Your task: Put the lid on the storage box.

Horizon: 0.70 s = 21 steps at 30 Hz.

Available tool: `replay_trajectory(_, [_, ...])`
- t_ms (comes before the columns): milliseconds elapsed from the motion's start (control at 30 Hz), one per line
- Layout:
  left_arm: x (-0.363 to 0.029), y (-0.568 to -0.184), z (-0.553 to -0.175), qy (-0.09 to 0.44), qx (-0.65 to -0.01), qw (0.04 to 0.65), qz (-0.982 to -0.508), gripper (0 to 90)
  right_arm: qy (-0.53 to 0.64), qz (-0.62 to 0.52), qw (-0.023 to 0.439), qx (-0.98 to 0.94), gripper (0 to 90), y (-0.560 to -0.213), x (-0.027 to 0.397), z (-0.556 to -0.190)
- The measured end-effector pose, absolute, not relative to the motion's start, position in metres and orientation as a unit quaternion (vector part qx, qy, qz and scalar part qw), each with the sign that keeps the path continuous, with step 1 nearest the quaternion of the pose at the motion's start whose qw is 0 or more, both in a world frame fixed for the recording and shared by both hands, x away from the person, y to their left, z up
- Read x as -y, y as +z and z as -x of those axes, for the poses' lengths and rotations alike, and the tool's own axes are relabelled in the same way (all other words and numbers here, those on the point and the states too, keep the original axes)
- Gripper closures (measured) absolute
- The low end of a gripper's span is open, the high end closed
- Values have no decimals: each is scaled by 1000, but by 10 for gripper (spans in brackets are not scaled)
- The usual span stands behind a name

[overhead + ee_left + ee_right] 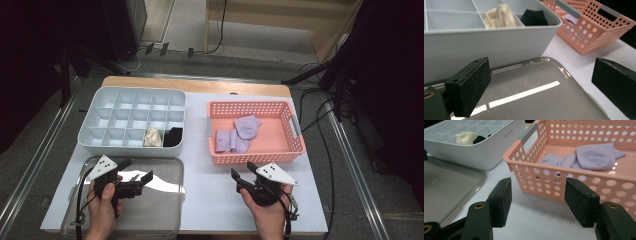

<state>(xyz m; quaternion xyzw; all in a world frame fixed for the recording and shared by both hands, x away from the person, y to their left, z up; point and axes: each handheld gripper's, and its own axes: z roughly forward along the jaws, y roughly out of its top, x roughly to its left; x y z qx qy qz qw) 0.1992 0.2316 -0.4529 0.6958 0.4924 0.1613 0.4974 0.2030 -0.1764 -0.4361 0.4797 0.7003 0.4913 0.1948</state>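
My left tool (145,179) hangs wide and empty over the metal tray (165,210), which sits at the near left of the tabletop (205,200); in the left gripper view its black pads (467,90) stand far apart with nothing but the tray's shiny surface between them. My right tool (239,175) is parted about halfway, also empty, and faces the near wall of the pink basket (252,157) from just in front of it.

The work in hand looks like sorting socks. Two lilac socks (239,134) lie loose in the basket, touching each other. The grey divided box (100,142) behind the tray already has a cream sock (153,137) and a black sock (173,136) in neighbouring compartments of its front row.

I judge the risks like this. My right tool sits low against the basket wall, so if I push forward without lifting, I shove the light basket away instead of reaching in. The lilac socks overlap, so a careless pinch could lift both or only catch a loose fold that slips out on the way. The compartments are small, and a floppy sock could drape over a divider. My left tool is close to the tray rim and could knock it.
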Motion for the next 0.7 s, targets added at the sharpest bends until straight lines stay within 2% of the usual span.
replay_trajectory(700, [-225, -471, -201, 171, -493, 477, -707, 28, 471, -502, 225, -690, 431, -420, 173, -255])
